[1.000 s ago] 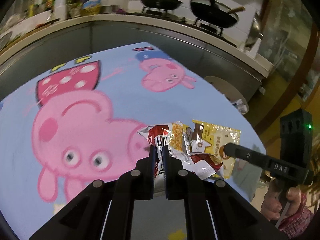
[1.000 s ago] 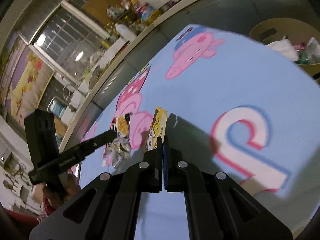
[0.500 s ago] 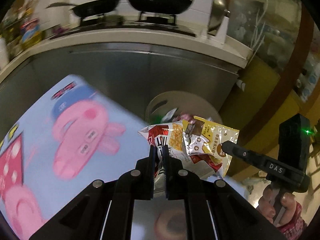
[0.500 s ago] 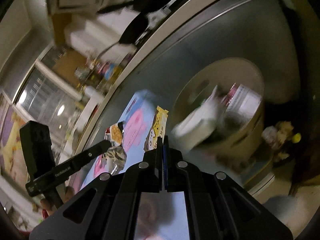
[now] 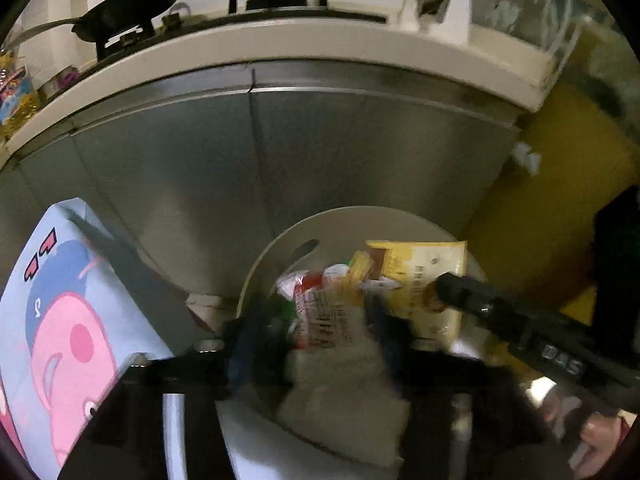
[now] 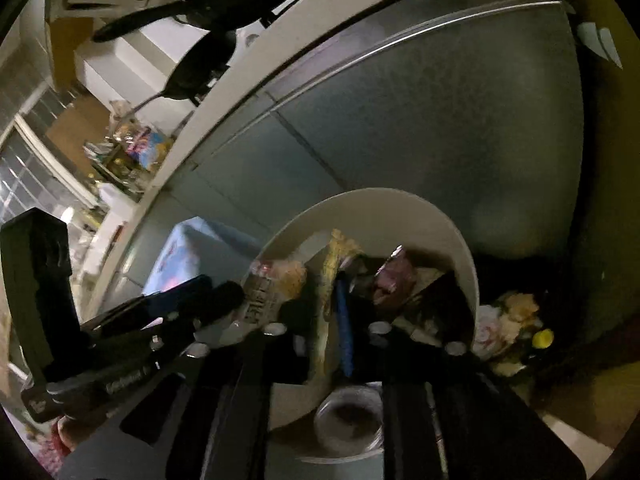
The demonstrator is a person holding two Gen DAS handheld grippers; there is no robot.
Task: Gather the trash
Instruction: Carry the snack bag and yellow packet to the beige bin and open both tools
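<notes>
Over the round bin [image 5: 276, 248], the left tongs [image 5: 312, 332] were spreading, a blurred red-and-white wrapper [image 5: 320, 312] loose between them. The right tongs [image 6: 320, 320] were opening around one yellow wrapper [image 6: 326, 300], edge-on. Bin contents stayed indistinct.

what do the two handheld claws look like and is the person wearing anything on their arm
Both claws are matte black plastic with long flat fingers and silver screws. The left claw has blue pads. The right claw also has a blue pad; its finger carries pale lettering. A red patterned sleeve shows at the wrist.
</notes>
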